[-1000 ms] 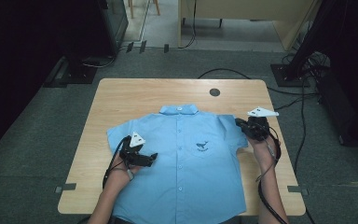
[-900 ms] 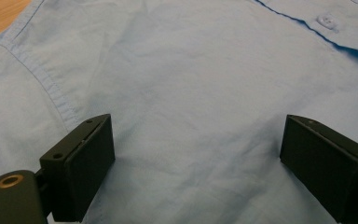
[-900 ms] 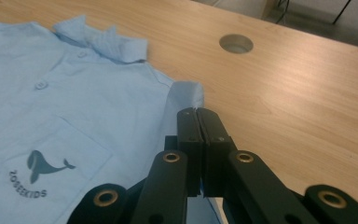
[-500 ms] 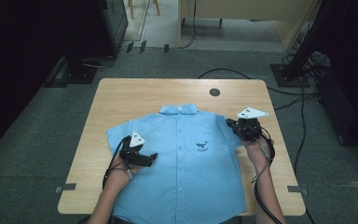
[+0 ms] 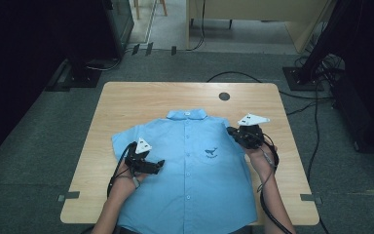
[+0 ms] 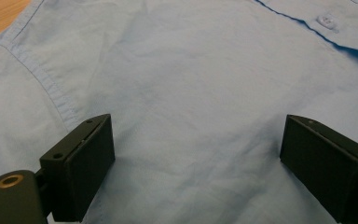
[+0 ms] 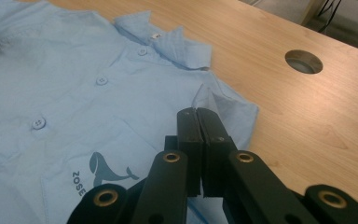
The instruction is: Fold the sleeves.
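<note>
The shirt (image 5: 190, 165) is lying flat, buttons up, along the worktop (image 5: 126, 102). The right gripper (image 7: 198, 114) is pinching its sleeve, jaws closed on the cloth; the left gripper (image 6: 191, 154) is resting wide open, holding nothing, on the chest opposite.

Soft matt cloth shirt (image 5: 195, 161) lies on smooth wooden table (image 5: 141, 100).

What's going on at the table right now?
A person is working on a light blue shirt laid flat, buttoned, on the wooden table, a gripper in each hand. The left gripper rests on the shirt's left chest with its fingers wide open, fabric between them but not pinched. The right gripper is shut on the shirt's right sleeve and has lifted a bit of it, apparently to fold it.
</note>
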The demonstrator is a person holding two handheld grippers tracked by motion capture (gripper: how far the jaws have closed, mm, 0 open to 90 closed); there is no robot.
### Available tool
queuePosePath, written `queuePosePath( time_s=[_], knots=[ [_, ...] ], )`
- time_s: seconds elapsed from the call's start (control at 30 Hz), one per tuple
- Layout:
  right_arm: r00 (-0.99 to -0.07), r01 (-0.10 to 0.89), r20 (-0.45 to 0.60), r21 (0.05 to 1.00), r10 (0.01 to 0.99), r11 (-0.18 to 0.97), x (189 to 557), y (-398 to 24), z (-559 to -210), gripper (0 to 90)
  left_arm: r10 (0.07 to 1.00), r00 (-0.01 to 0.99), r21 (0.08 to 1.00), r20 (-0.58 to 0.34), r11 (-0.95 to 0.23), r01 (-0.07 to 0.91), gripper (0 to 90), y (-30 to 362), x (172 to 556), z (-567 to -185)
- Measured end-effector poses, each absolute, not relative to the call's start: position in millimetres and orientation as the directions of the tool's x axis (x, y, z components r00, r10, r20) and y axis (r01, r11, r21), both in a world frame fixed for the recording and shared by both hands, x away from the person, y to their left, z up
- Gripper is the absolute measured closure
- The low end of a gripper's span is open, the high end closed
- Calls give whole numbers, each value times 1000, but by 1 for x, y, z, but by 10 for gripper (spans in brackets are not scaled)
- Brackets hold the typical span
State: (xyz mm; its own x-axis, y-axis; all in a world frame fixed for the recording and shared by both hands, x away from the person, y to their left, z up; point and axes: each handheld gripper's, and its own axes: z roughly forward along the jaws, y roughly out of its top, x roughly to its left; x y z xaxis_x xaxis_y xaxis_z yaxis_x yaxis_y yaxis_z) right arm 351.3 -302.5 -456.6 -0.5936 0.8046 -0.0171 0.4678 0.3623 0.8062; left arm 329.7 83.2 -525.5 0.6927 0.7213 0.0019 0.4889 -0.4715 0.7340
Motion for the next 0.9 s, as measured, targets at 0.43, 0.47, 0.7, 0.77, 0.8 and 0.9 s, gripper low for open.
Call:
queuePosePath(
  time_s=[0.43, 0.47, 0.7, 0.77, 0.8, 0.9],
  knots=[
    [-600, 469, 2, 811, 800, 349, 355, -296, -464, 886, 722, 692, 734, 2, -471, 489, 99, 83, 330, -525],
    [-602, 466, -1, 812, 798, 352, 355, -295, -464, 886, 721, 693, 734, 2, -472, 489, 100, 83, 330, -525],
    [-617, 453, -26, 806, 786, 382, 354, -286, -465, 884, 721, 693, 734, 2, -471, 489, 99, 83, 330, -526],
    [-620, 459, -23, 800, 784, 386, 354, -283, -467, 884, 721, 693, 734, 2, -472, 489, 99, 83, 330, -525],
    [-620, 460, -23, 799, 784, 387, 355, -283, -468, 884, 721, 693, 734, 2, -472, 489, 99, 83, 330, -525],
    [-631, 467, -9, 794, 776, 389, 356, -278, -471, 884, 721, 693, 734, 2, -472, 489, 99, 83, 330, -525]
  ],
)
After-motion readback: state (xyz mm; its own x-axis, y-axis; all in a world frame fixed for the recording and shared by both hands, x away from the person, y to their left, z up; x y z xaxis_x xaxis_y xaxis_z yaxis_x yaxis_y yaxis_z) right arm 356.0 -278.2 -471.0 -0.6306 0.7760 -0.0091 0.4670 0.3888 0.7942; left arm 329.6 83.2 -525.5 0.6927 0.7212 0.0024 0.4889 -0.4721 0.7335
